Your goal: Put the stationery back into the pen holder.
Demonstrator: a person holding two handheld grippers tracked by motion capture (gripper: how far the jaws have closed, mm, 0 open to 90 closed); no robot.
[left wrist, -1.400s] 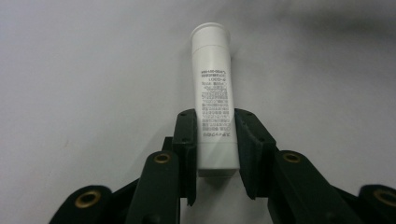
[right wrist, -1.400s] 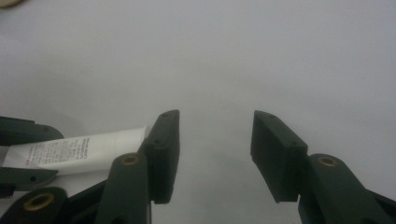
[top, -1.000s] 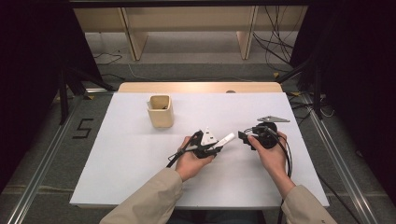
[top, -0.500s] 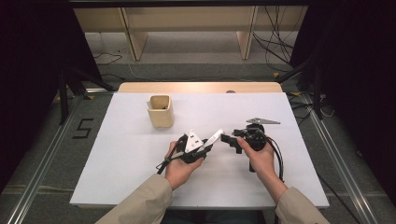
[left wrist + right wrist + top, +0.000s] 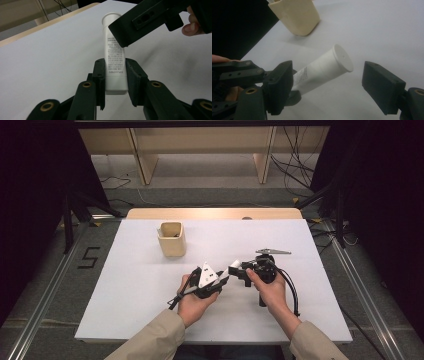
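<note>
Left claw (image 5: 113, 75) clamps white tube (image 5: 113, 53); right claw (image 5: 327, 87), jaws just opened, flanks its cap.

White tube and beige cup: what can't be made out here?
- White tube, left gripper view: print too small to read; the right gripper covers part of the cap end.
- Tube's crimped end, right gripper view: hidden behind the near jaw.
- Beige cup, high view: contents too small; right gripper view's top edge crops its rim.

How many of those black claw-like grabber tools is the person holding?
2. The left gripper sits in the left hand near the table's middle, clamped on a white tube. The right gripper is just beside it, in the right hand, jaws open around the tube's cap end.
</note>
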